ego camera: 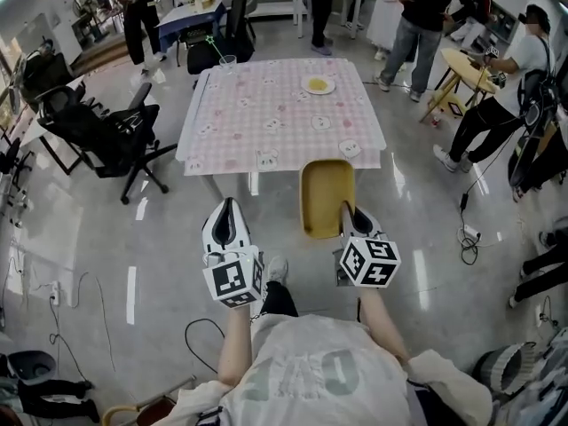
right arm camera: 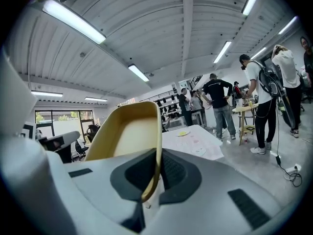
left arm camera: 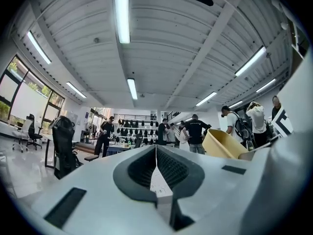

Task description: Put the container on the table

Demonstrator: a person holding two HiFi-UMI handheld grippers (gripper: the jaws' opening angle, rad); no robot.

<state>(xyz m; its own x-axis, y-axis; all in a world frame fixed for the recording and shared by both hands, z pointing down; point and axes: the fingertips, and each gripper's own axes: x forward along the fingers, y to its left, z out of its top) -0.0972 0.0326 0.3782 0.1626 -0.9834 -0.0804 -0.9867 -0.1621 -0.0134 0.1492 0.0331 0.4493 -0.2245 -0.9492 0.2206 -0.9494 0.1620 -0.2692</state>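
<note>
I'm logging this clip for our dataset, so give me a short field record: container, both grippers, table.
container: yellow plastic tub, held in the air at the table's near edge, not set down
right gripper: shut on the tub's rim
left gripper: shut, empty
table: pink-checked cloth; small yellow plate and clear cup on it

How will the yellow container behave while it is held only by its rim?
Probably stiff: the container shows no sag though the right tongs pinch only its rim. Likely light, since one thin-edge grip carries it. It may pivot or slip, sticking far out.
</note>
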